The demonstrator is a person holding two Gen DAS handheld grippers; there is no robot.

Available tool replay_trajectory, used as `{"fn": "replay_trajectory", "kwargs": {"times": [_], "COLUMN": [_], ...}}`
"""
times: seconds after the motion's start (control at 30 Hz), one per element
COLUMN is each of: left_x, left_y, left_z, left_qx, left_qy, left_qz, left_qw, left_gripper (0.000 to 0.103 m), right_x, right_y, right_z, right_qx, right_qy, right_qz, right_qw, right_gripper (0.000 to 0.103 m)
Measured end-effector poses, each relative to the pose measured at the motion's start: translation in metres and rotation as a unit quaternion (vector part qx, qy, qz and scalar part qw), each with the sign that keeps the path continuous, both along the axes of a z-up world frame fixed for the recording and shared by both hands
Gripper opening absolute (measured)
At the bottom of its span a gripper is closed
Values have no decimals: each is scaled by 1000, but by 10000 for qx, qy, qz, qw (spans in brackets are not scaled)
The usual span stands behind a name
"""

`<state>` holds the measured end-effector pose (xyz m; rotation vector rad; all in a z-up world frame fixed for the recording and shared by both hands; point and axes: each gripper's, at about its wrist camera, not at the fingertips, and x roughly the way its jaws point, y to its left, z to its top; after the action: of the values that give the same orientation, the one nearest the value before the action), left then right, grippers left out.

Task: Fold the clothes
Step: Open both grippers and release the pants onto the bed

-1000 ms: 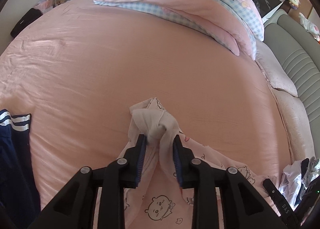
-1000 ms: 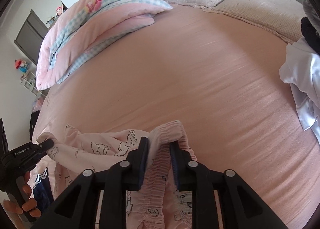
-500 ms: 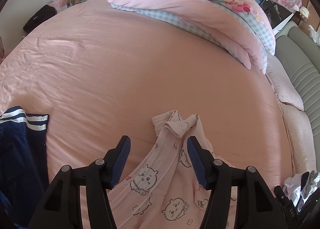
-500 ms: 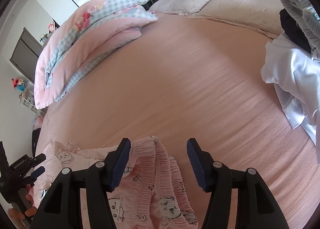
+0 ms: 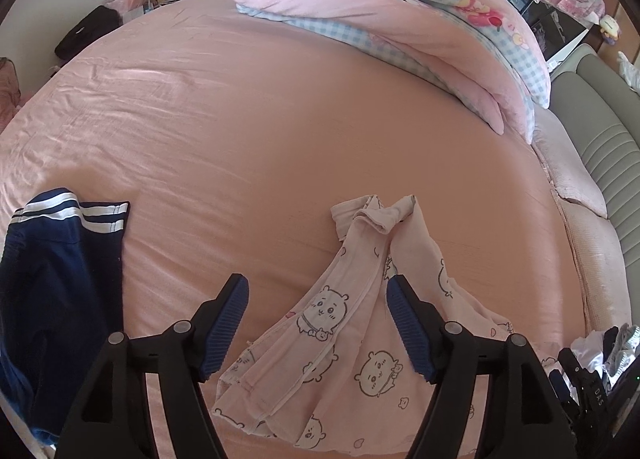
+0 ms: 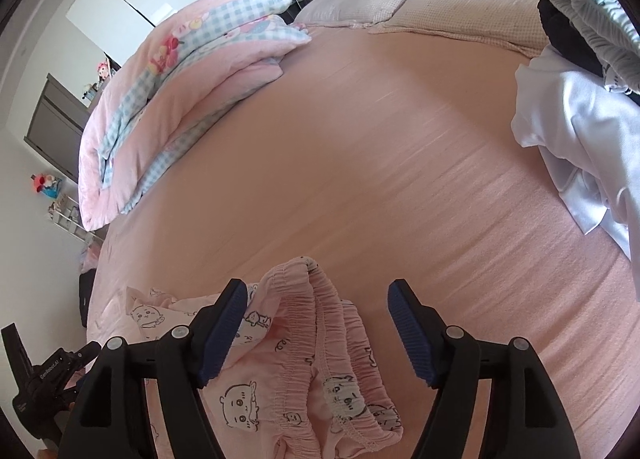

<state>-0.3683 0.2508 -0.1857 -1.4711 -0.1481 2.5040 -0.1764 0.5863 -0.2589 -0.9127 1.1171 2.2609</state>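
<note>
Pink pajama pants with a cartoon bear print (image 5: 348,323) lie on the pink bedsheet (image 5: 240,131). Their leg ends lie bunched just beyond my left gripper (image 5: 316,311), which is open and empty above them. In the right wrist view the elastic waistband of the pants (image 6: 320,323) lies crumpled between and below the fingers of my right gripper (image 6: 316,315), which is open and empty. The left gripper also shows in the right wrist view (image 6: 52,371) at the lower left.
A navy garment with white stripes (image 5: 56,267) lies at the left. A folded pink and blue checked duvet (image 5: 400,27) lies at the far side. Pillows (image 6: 420,7) and a pile of white, black and grey clothes (image 6: 580,107) lie at the right.
Both grippers have opened and let go of the pants, the left of the leg ends and the right of the waistband. Both have drawn back slightly; the pants now rest on the bed.
</note>
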Motion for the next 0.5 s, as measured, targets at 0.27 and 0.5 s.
{"fn": "replay_trajectory", "kwargs": {"times": [0.27,0.5], "left_x": [27,49], "left_y": [-23,-35], "left_z": [-10,-24], "left_qx": [282,657], "left_qy": [-224,-444], "left_qz": [152,420], "left_qw": [9992,9960], "left_gripper": [81,82], "right_x": [1,12], "right_y": [-10,-14], "right_z": [2,-4], "right_qx": [-122,-408], "right_qy": [79,233], "right_qz": [173,123], "right_qw": [9997,9988], "right_gripper": [73,73]}}
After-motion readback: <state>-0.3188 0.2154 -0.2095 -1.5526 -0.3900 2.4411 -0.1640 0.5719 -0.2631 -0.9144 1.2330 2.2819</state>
